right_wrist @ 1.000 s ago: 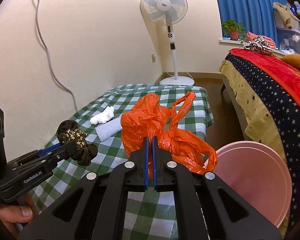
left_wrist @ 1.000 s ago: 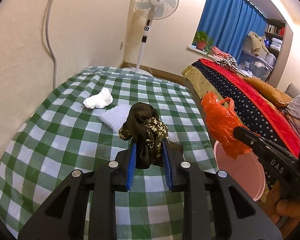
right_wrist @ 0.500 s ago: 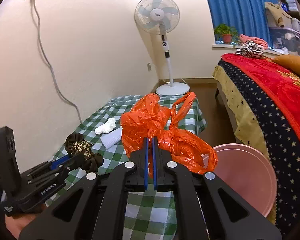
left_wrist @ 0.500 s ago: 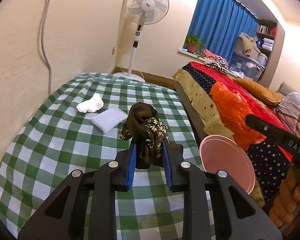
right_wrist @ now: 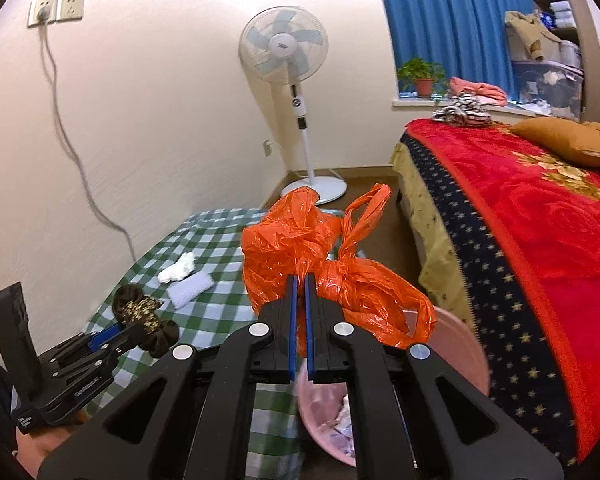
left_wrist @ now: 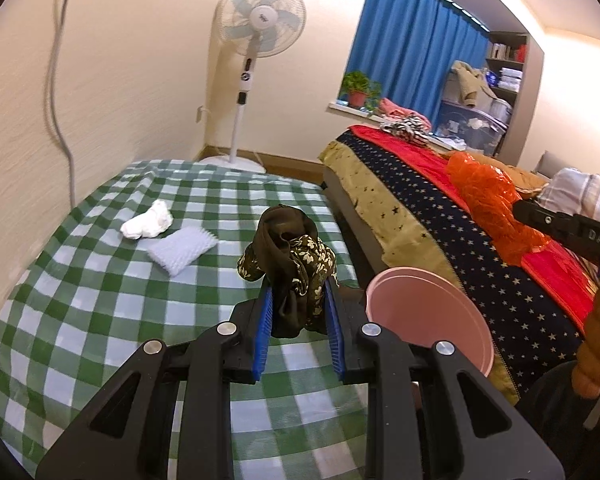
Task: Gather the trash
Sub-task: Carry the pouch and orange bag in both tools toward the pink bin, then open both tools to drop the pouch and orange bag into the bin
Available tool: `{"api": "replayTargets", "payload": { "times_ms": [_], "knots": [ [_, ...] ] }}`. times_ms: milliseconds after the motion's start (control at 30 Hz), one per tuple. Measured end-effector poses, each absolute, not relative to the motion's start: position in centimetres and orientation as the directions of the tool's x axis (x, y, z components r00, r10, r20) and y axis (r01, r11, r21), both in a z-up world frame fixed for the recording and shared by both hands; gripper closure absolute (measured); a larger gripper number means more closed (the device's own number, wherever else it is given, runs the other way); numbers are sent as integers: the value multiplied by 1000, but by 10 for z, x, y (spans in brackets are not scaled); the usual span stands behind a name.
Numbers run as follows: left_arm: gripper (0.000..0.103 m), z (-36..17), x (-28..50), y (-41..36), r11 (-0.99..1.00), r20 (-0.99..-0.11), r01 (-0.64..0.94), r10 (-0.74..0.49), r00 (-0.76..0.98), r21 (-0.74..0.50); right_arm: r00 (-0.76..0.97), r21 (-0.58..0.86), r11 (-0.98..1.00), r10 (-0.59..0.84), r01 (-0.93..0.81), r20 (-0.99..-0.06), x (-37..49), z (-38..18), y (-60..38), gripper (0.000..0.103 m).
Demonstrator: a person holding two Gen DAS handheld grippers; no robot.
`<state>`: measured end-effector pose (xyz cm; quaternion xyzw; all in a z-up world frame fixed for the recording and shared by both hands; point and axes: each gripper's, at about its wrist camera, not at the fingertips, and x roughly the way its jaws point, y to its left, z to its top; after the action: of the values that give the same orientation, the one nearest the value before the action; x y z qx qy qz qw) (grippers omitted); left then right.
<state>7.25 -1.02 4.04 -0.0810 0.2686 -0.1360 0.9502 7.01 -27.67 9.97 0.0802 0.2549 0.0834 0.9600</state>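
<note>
home bedroom, bed (right_wrist: 540, 216) with red blanket, standing fan (left_wrist: 260, 28), blue curtains (left_wrist: 412, 48)

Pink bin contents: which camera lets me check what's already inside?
The right wrist view. It looks down into the pink bin, where pale crumpled scraps lie at the bottom below the orange bag. The left wrist view shows only the bin's rim and inner wall, no contents.
</note>
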Motion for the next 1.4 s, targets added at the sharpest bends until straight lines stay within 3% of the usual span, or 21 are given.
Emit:
{"api": "replayTargets", "payload": {
  "times_ms": [600,1400],
  "knots": [
    [79,39,78,-88,911,-486,360,-411,771,-200,857,226,972,67,58,-510,81,65,-335,99],
    [78,9,113,-147,881,-548,424,-464,696,-207,842,261,961,65,92,-536,92,56,-348,99]
  ]
}}
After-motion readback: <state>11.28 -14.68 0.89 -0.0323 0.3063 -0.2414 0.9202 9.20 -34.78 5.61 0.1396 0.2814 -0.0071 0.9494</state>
